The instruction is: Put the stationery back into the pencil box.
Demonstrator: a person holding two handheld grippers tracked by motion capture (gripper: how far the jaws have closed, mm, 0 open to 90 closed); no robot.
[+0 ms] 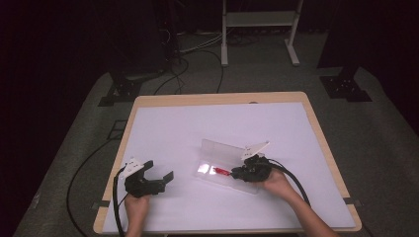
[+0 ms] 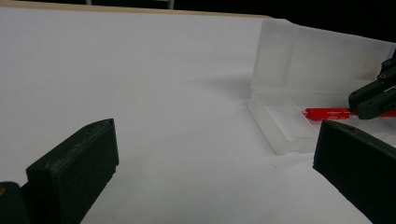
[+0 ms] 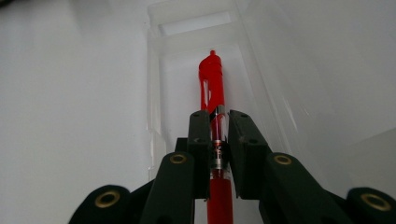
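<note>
A clear plastic case lies open at the middle of the white table, its lid standing up at the back. A red pen is held lengthwise over the case's tray, and my right gripper is shut on its barrel. The pen points left from that gripper in the high view, and its red cap end shows over the tray. My left gripper rests on the table to the left of the case, open, with nothing between its fingers.
The white sheet covers most of the wooden table. Cables trail over the grey floor at the left. A white frame and dark stands rise behind the table.
</note>
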